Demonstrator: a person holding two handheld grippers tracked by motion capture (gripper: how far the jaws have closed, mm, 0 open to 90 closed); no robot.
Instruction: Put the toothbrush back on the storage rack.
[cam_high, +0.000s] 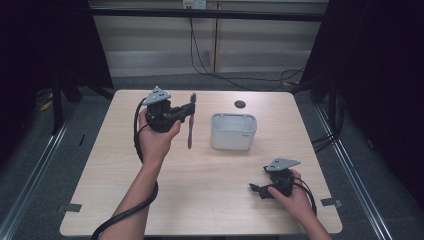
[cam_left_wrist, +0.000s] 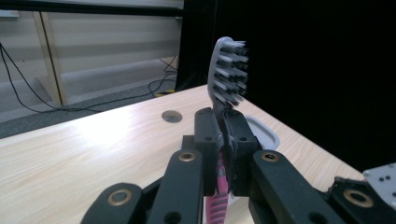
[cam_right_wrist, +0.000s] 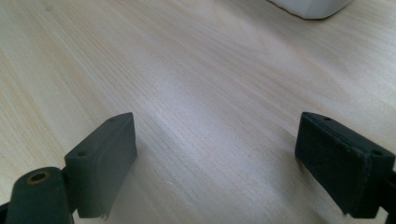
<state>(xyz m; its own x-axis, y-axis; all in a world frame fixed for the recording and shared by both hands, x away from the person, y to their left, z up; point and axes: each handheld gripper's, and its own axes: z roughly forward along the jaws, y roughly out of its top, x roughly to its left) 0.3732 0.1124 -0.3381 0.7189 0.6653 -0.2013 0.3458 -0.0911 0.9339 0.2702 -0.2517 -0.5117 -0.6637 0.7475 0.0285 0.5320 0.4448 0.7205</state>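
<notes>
So far the pick-up looks done: the left gripper (cam_high: 187, 111) is clamped on a toothbrush (cam_high: 190, 131) and holds it in the air, just left of the white bin (cam_high: 233, 131). In the high view the brush hangs roughly upright, pink handle down, bristles at the top; in the left gripper view the jaws pinch it below the head (cam_left_wrist: 229, 70), with the pink handle (cam_left_wrist: 217, 198) running down between them. What seems left — judging by how things lie — is to carry the brush across to the bin and let it go inside; the bin's inside looks bare as far as can be seen.

The right gripper (cam_high: 256, 189) rests low, near the table's (cam_high: 210, 200) front right corner, well apart from the bin. Its jaws stand wide apart with nothing but bare wood between them, as the right gripper view shows, with the bin's base (cam_right_wrist: 310, 7) at the top edge of that view.

Room for moving: the stretch between brush and bin is free, and the bin's mouth opens upward with a low rim. The handle's lower end hangs below the level of the rim, so it would probably need lifting over the near wall. Behind the bin lies a dark round grommet (cam_high: 240, 104) — close to the far table edge. The right hand is well clear of the path.
</notes>
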